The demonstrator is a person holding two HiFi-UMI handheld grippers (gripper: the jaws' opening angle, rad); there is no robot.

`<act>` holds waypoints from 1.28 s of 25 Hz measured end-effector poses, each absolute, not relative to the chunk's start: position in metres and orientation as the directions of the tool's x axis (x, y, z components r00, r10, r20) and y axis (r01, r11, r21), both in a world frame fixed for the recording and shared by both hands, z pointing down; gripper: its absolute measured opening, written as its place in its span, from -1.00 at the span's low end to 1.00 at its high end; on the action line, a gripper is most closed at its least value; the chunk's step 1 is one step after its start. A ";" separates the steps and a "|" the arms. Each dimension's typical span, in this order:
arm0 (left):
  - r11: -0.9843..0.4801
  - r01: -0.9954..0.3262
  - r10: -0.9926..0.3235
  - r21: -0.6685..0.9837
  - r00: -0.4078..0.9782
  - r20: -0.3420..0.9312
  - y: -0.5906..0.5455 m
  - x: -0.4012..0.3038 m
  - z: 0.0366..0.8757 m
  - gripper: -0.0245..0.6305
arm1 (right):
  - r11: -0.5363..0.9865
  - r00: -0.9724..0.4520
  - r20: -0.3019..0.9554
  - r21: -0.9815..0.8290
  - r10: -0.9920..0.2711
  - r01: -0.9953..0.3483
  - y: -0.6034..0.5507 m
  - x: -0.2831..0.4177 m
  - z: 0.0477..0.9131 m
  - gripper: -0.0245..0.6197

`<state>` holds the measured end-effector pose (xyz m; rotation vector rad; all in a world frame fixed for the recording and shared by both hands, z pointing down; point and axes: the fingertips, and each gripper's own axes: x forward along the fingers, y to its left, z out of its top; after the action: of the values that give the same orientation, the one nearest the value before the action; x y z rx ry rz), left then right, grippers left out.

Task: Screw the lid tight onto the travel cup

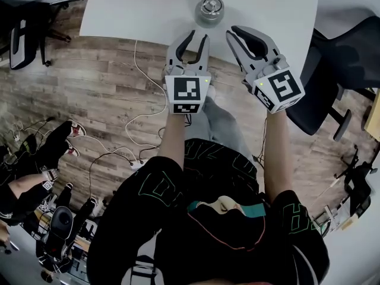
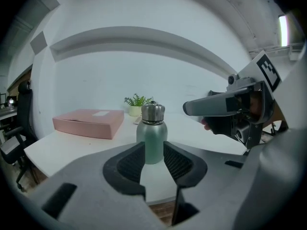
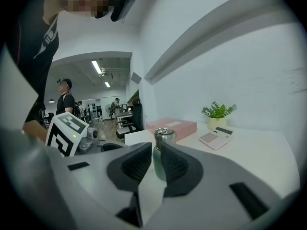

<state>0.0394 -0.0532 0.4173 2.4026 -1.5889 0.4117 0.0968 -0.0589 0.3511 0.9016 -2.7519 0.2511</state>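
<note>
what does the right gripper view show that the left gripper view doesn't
Only the right gripper view: a person standing in the room behind. Only the left gripper view: the right gripper, seen side-on. Both: the cup framed between that view's own parted jaws, not gripped, plus the pink box, the plant and the white table.

This is an open-plan office. A white desk [image 1: 119, 16] stands on wood-look flooring [image 1: 77, 100], with black swivel chairs [image 1: 24, 34] off both its ends and loose cables [image 1: 139, 94] trailing below its near edge. A calculator [image 3: 216, 138] and a potted plant [image 3: 218, 115] sit along its wall edge. Beyond its end are ceiling strip lights [image 3: 98, 67], more desks and standing people [image 3: 64, 99].
</note>
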 end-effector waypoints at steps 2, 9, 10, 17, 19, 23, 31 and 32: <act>-0.420 -0.907 -0.840 0.041 0.405 0.360 -0.056 0.040 0.422 -0.44 | 0.807 -0.791 0.288 -0.091 -0.540 -0.584 -0.061 0.092 0.356 -0.64; -0.518 -0.854 -0.782 0.060 0.501 0.370 -0.073 0.043 0.431 -0.13 | 0.839 -0.806 0.333 -0.071 -0.490 -0.539 -0.079 0.081 0.359 -0.32; -0.528 -0.847 -0.776 0.061 0.511 0.369 -0.075 0.042 0.432 -0.10 | 0.842 -0.806 0.339 -0.064 -0.486 -0.535 -0.083 0.079 0.360 -0.29; -0.621 -0.781 -0.709 0.068 0.597 0.374 -0.092 0.047 0.442 0.04 | 0.880 -0.827 0.366 -0.044 -0.426 -0.473 -0.100 0.067 0.361 -0.09; -0.672 -0.739 -0.673 0.035 0.631 0.386 -0.094 0.053 0.443 0.06 | 0.898 -0.840 0.377 -0.042 -0.391 -0.438 -0.100 0.063 0.362 -0.03; -0.748 -0.664 -0.609 0.012 0.693 0.385 -0.101 0.062 0.444 0.10 | 0.921 -0.856 0.389 -0.045 -0.341 -0.388 -0.104 0.055 0.364 0.00; -0.812 -0.583 -0.535 0.034 0.766 0.356 -0.105 0.066 0.445 0.10 | 0.942 -0.873 0.403 -0.069 -0.274 -0.328 -0.112 0.043 0.369 -0.01; -0.816 -0.578 -0.531 0.034 0.771 0.352 -0.105 0.066 0.445 0.10 | 0.944 -0.873 0.407 -0.068 -0.268 -0.322 -0.112 0.044 0.369 -0.04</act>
<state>0.0662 -0.1048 0.4449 2.8232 -0.8888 0.4975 0.0435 -0.1119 0.3694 0.4272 -2.6982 0.1873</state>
